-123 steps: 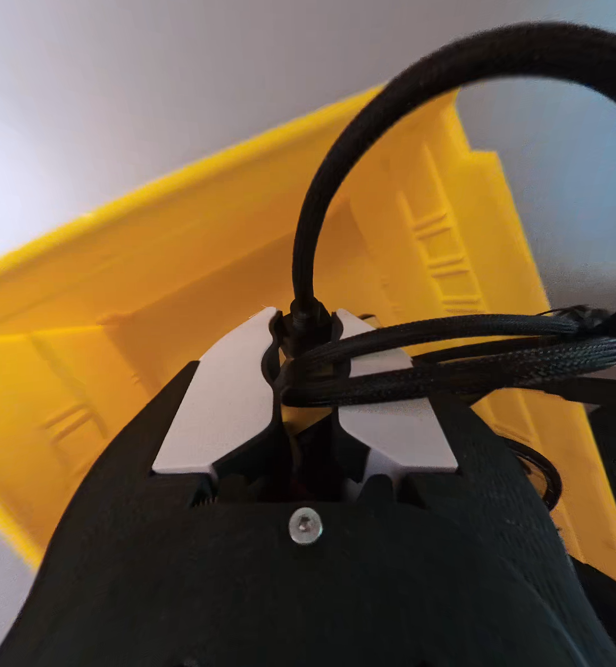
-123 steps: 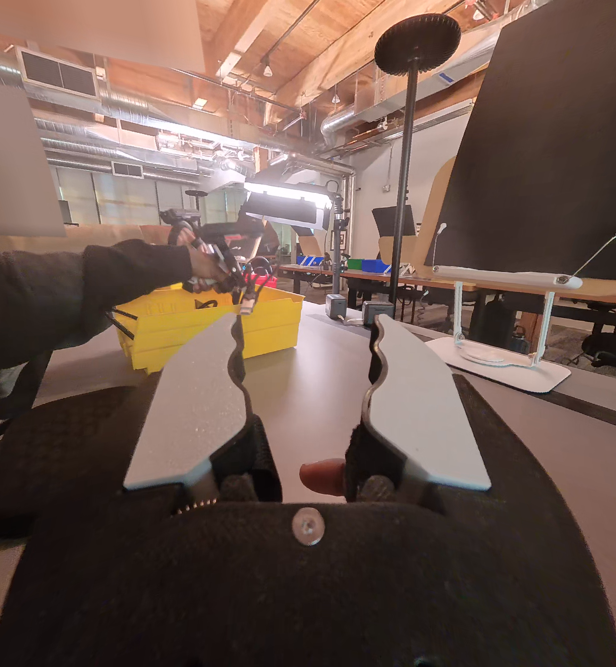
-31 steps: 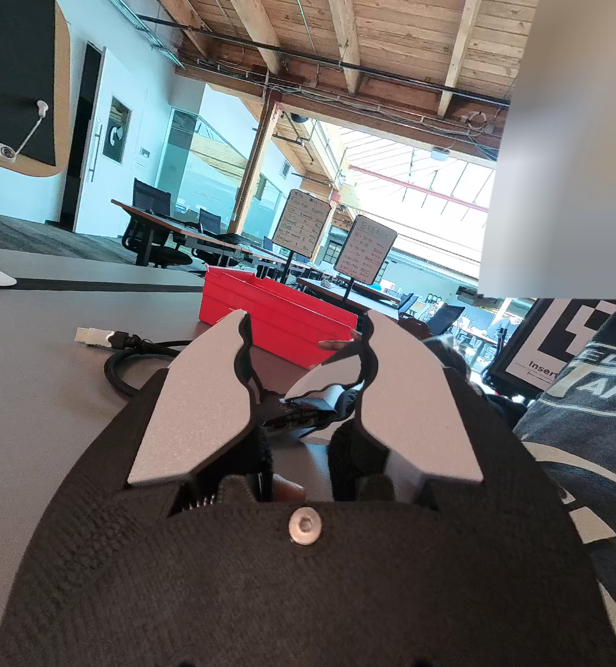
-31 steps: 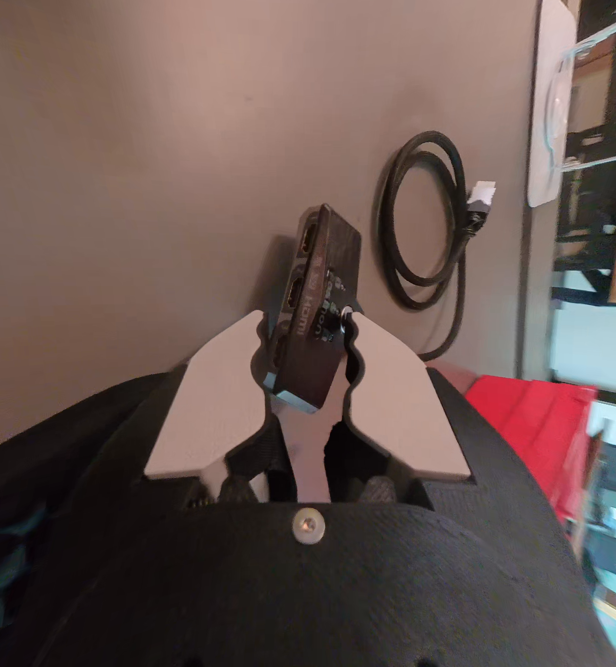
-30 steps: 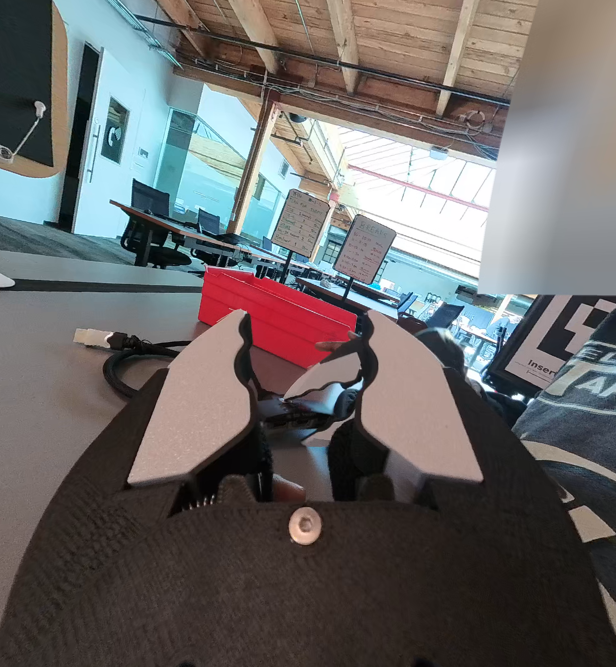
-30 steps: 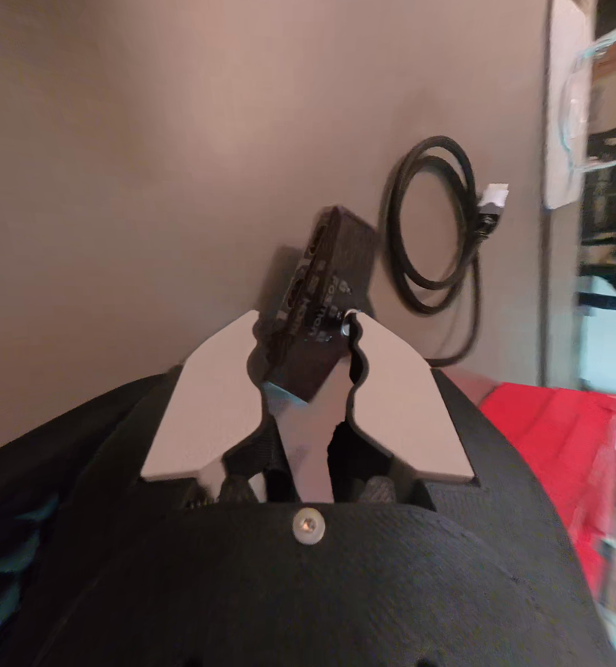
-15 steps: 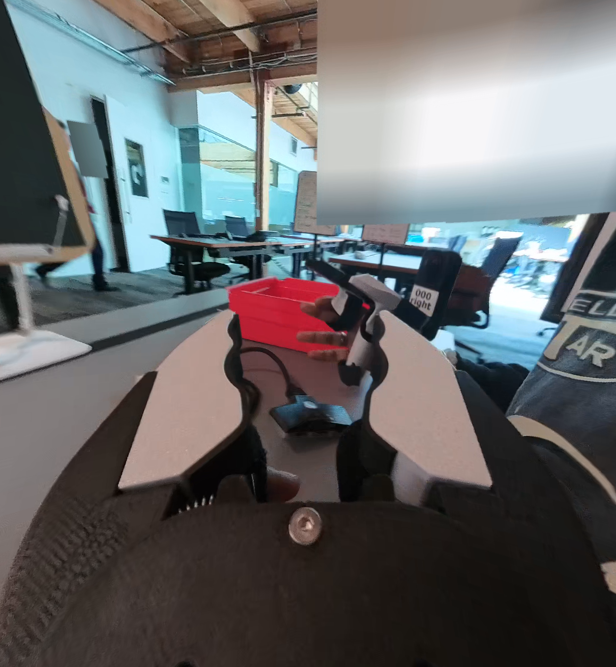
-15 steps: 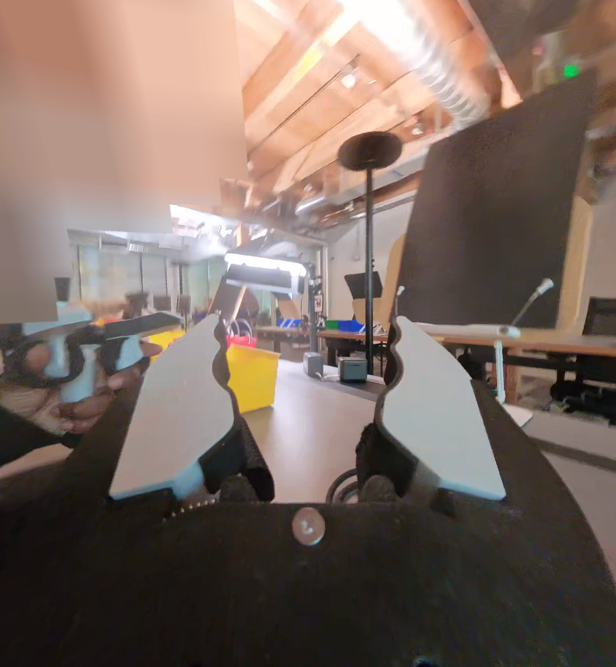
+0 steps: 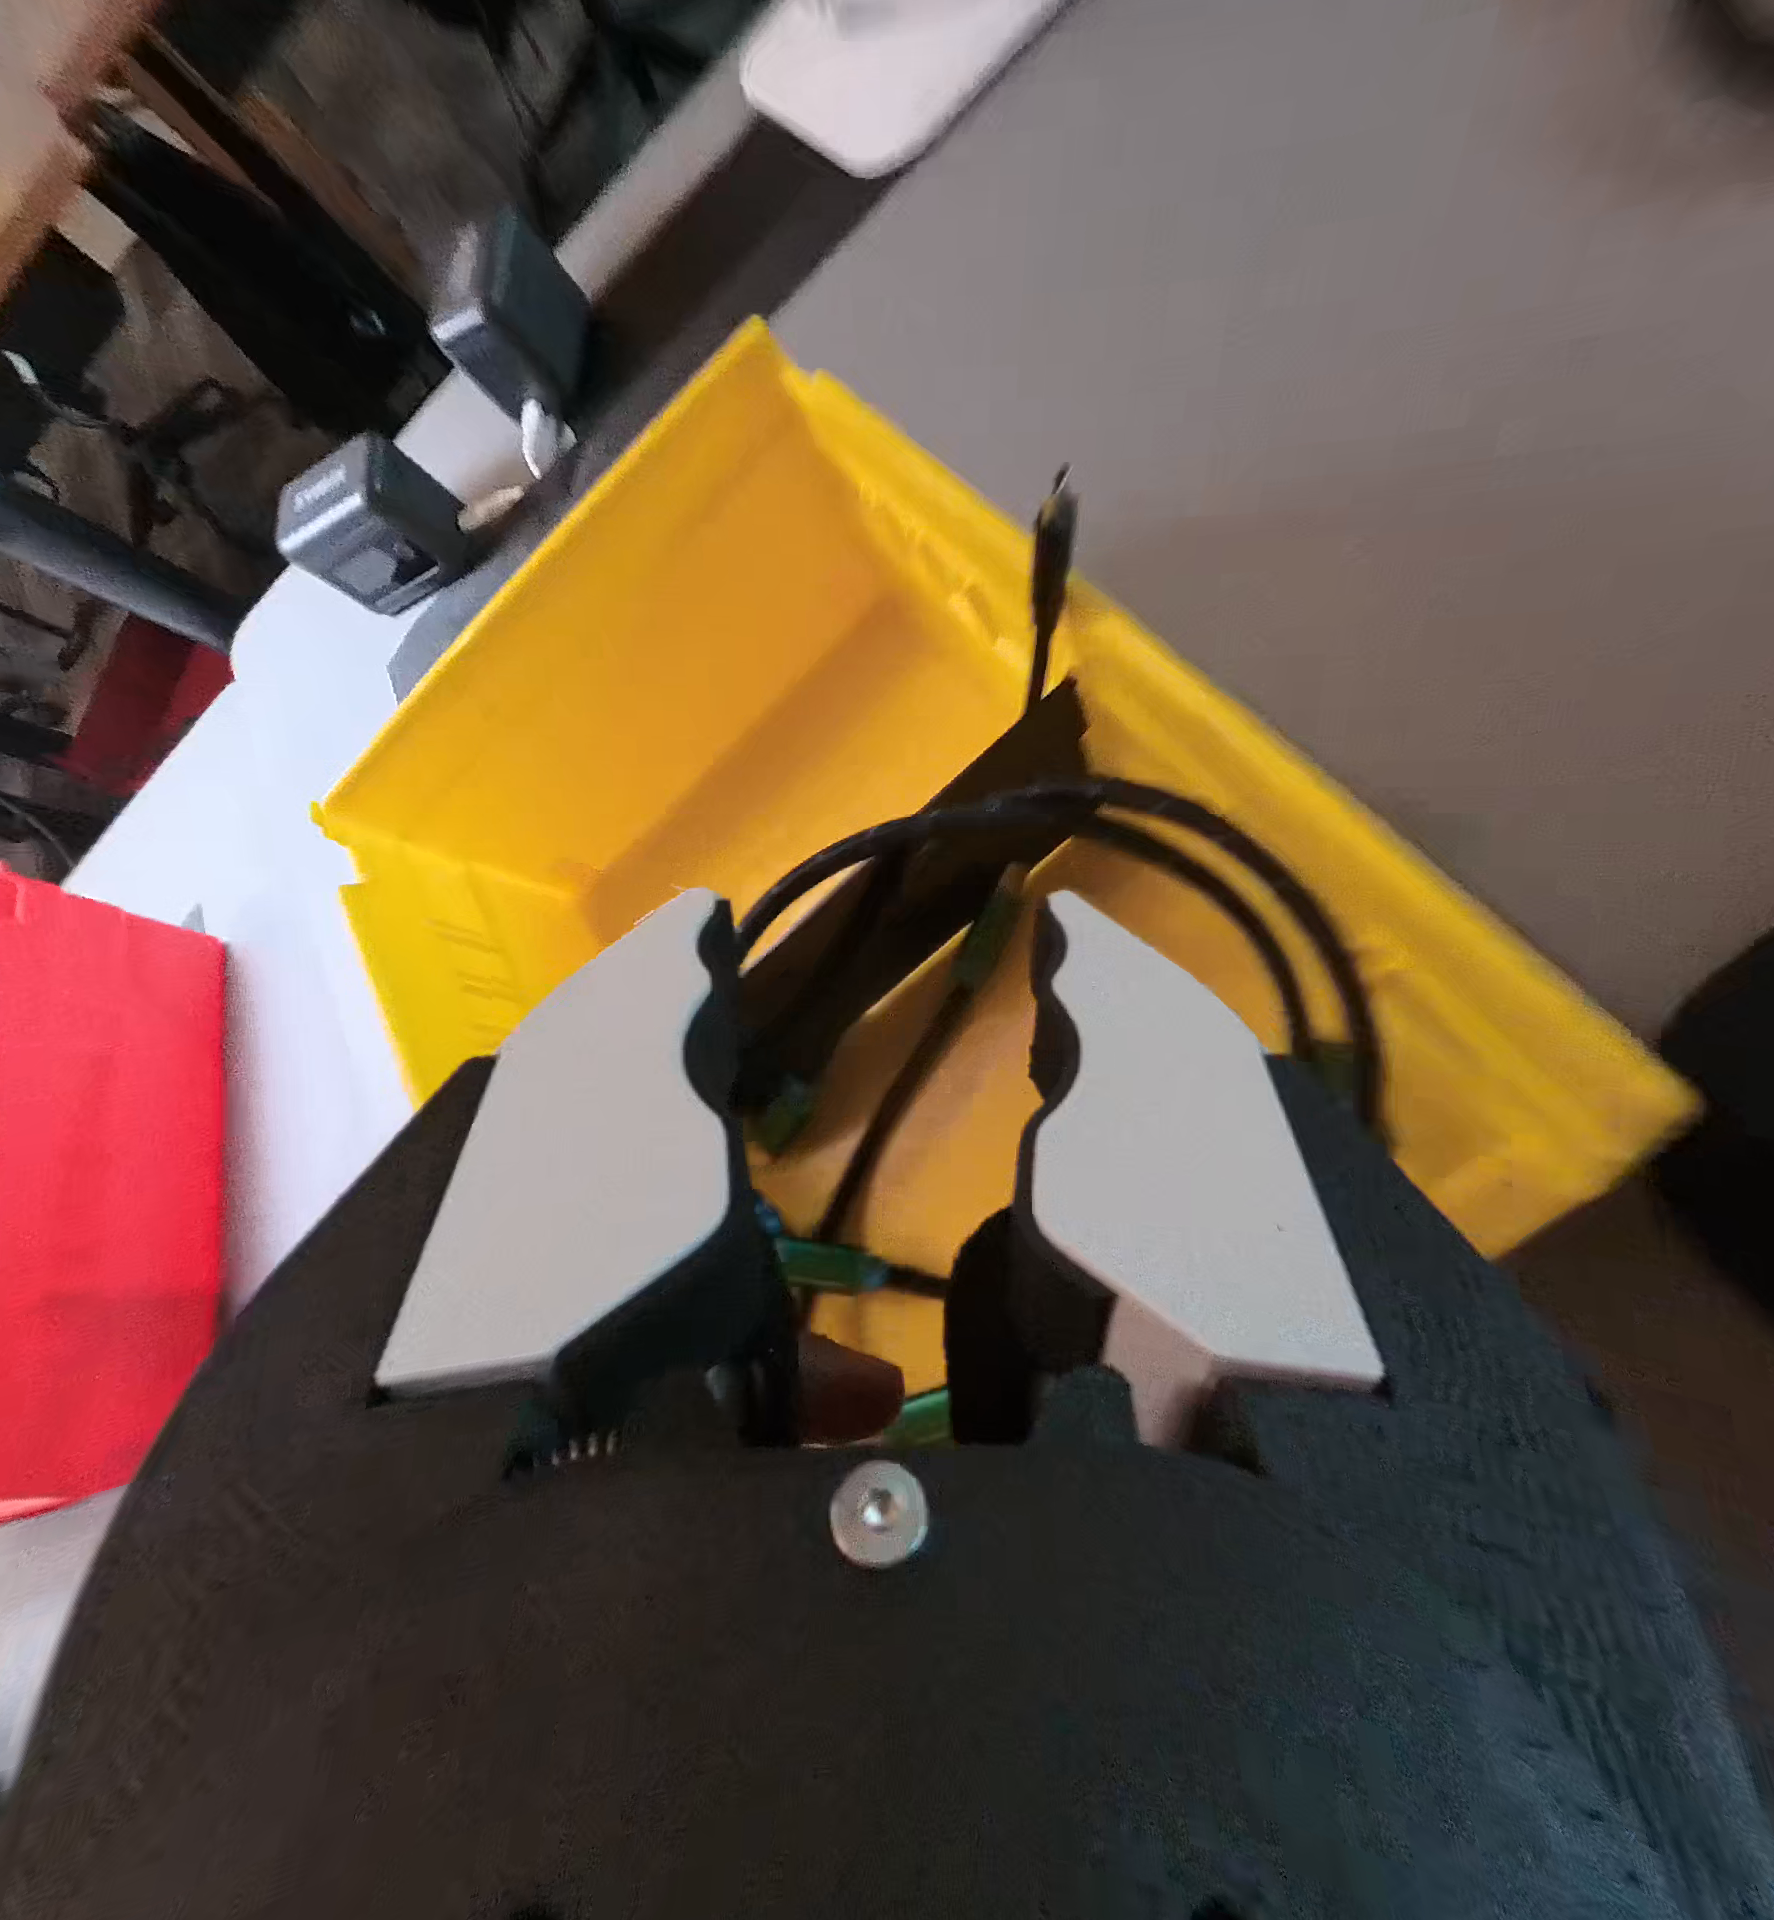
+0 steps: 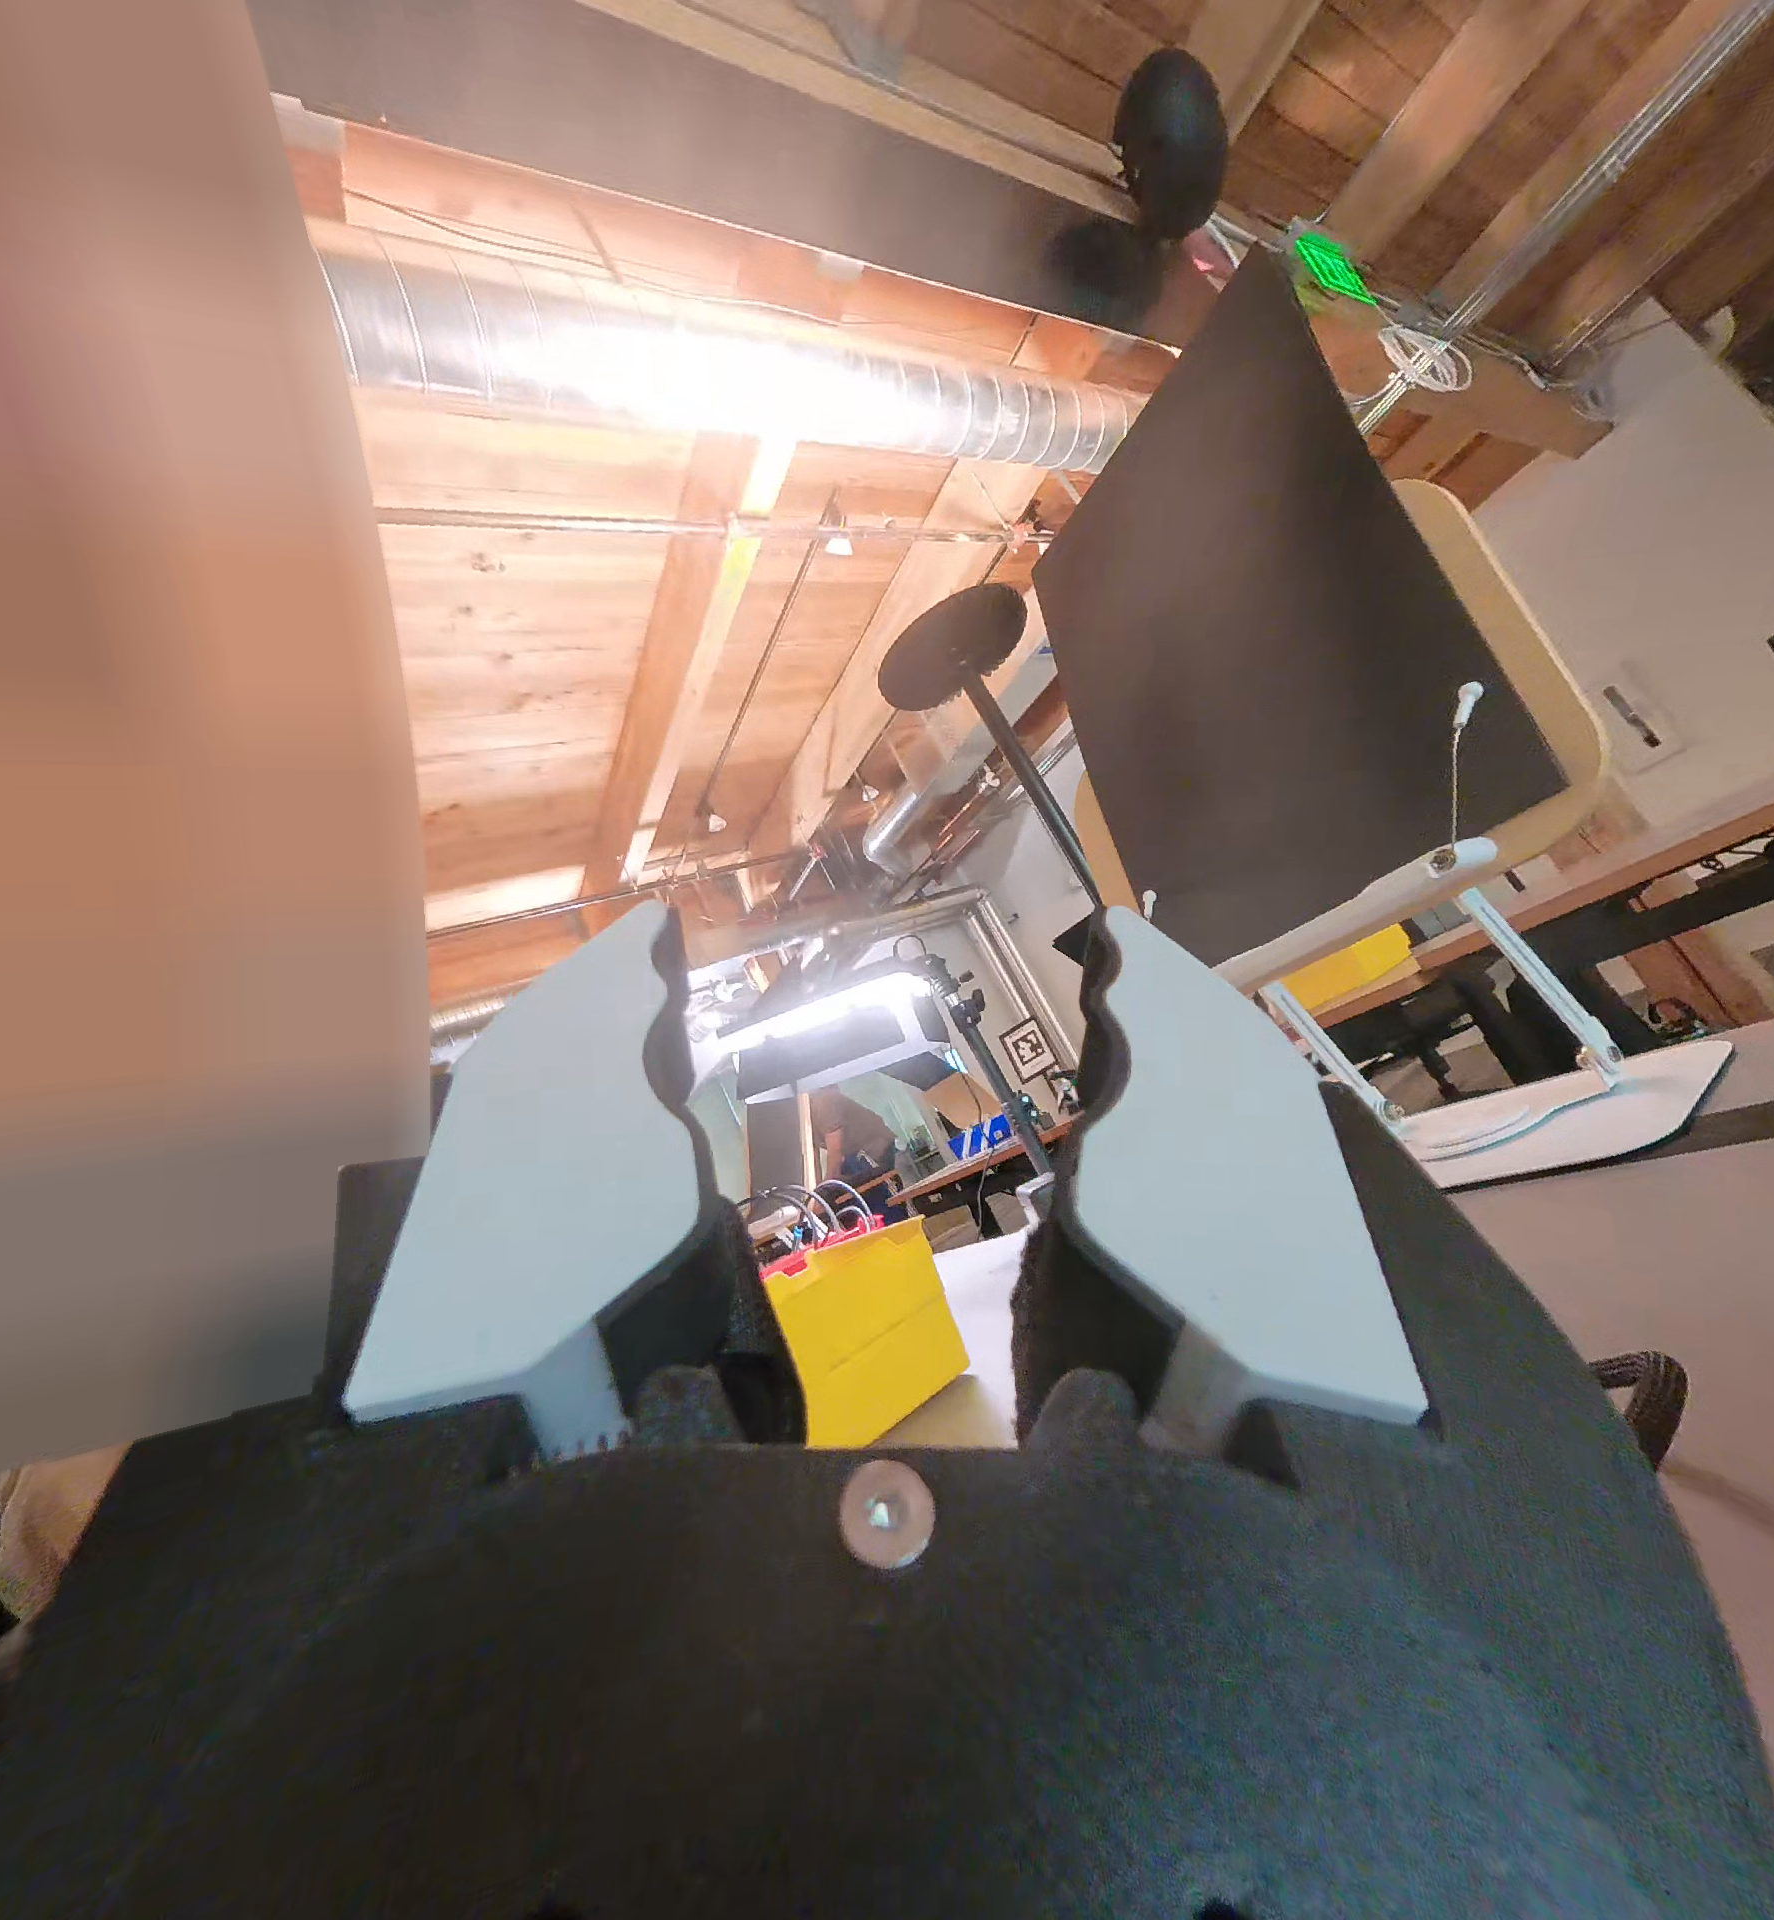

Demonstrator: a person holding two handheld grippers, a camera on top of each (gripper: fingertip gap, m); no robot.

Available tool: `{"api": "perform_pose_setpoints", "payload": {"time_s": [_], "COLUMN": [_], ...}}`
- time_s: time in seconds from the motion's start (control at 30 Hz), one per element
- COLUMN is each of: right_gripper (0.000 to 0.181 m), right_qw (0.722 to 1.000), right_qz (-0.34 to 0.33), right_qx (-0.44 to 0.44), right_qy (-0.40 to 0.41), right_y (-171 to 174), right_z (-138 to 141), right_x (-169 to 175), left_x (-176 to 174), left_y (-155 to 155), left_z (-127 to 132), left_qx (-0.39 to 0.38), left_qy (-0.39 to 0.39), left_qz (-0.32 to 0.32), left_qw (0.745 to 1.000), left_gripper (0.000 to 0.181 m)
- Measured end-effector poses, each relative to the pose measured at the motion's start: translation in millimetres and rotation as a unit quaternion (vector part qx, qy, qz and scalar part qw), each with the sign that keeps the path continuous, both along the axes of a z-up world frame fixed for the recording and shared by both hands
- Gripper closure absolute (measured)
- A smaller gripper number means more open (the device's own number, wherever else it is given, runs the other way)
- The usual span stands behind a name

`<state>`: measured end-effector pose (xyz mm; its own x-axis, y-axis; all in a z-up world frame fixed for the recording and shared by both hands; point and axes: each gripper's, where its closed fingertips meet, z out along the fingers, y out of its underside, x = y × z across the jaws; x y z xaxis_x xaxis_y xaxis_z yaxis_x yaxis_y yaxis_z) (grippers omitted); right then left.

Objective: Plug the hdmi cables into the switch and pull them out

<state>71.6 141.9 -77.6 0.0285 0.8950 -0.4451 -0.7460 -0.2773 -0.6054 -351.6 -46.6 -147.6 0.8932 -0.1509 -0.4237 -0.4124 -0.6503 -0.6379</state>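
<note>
In the left wrist view, my left gripper is open and empty, held just above a yellow bin. Coiled black HDMI cables with green ties lie in the bin, right under the fingertips. One cable end sticks up from the coil. My right gripper is open and empty, tilted up toward the ceiling. A loop of black braided cable shows at its right edge on the grey table. The switch is not in view.
A red bin stands left of the yellow bin, and two black power adapters lie beyond it. In the right wrist view, the yellow bin shows ahead between the fingers. A white stand base sits at the right.
My left gripper has swung away from the switch on the table and now hangs over the yellow bin and its cables. My right gripper has tilted further upward. Both stay open.
</note>
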Motion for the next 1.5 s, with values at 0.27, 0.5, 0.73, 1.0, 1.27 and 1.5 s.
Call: {"api": "perform_pose_setpoints", "payload": {"time_s": [0.27, 0.5, 0.73, 1.0, 1.27, 1.5], "right_gripper": [0.109, 0.11, 0.113, 0.115, 0.116, 0.117], "right_qw": [0.999, 0.999, 0.997, 0.994, 0.991, 0.986], "right_qz": [-0.017, -0.014, -0.014, -0.017, -0.029, -0.035], "right_qx": [0.035, 0.029, 0.046, 0.067, 0.087, 0.114], "right_qy": [-0.033, -0.035, -0.055, -0.088, -0.097, -0.113], "right_y": [-7, -7, -14, -30, -47, -60], "right_z": [0, -1, -1, -7, -9, -12], "right_x": [-6, -7, -11, -16, -8, -8], "left_x": [-49, -50, -56, -54, -82, -8], "left_y": [18, -7, -40, -68, -86, -80], "left_z": [-44, 19, 110, 197, 217, 218], "left_qx": [-0.137, -0.062, 0.094, 0.364, 0.517, 0.572], "left_qy": [0.053, 0.083, 0.099, 0.0, -0.256, -0.348], "left_qz": [-0.045, -0.017, 0.055, 0.13, 0.134, 0.022], "left_qw": [0.988, 0.994, 0.989, 0.922, 0.805, 0.743], "left_gripper": [0.169, 0.171, 0.171, 0.172, 0.175, 0.174]}}
